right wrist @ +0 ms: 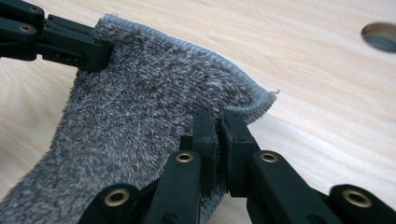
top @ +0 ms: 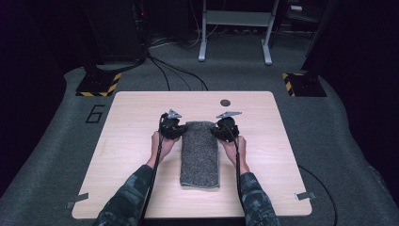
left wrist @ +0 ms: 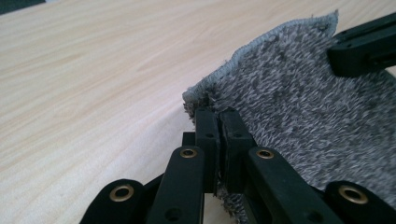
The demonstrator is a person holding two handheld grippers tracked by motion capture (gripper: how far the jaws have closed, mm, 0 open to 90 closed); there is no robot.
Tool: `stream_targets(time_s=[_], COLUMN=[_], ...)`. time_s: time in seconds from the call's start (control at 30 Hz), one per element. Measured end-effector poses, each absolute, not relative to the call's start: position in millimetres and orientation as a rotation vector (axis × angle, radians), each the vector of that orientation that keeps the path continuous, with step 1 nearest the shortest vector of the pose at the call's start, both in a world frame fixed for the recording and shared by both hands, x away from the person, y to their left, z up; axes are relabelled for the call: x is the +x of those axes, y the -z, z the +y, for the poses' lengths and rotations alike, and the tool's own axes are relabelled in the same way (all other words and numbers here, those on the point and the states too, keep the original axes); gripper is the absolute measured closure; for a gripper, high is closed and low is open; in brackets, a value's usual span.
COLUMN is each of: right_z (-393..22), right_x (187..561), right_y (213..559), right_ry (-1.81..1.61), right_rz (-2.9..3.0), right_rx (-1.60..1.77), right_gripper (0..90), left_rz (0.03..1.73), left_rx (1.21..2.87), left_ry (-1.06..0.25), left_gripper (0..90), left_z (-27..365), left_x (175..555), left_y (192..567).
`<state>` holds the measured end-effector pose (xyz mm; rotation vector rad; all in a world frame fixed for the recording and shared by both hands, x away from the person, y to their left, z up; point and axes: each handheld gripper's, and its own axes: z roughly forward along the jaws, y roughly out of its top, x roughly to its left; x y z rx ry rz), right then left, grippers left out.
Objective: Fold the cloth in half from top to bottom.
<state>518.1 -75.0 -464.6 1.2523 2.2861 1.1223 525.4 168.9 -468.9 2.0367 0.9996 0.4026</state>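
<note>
Grey fuzzy towel (top: 200,153), folded long, far corners pinched by tongs.

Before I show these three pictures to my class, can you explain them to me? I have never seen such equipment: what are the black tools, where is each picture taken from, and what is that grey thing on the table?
A person stands at a wooden table with a hand-held two-jaw gripper in each hand. The high view looks down from above. The other two come from small cameras riding on the grippers, looking along their black jaws. On the table lies a folded grey towel. The left gripper is shut on one far corner of it, the right gripper on the other. Both corners are lifted slightly off the wood.
</note>
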Motion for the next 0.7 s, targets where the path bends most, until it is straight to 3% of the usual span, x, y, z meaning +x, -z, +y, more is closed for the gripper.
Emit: stream_targets(time_s=[0.7], right_z=[-76.5], right_x=[488.4], right_y=[441.7], right_ry=[-1.160], right_rz=[2.226], right_rx=[1.142], right_gripper=[85.0], left_rz=[0.903], left_rx=[2.002], left_ry=[-0.423], left_gripper=[87.3], left_z=[174.3], left_x=[499.3], left_y=[447.0])
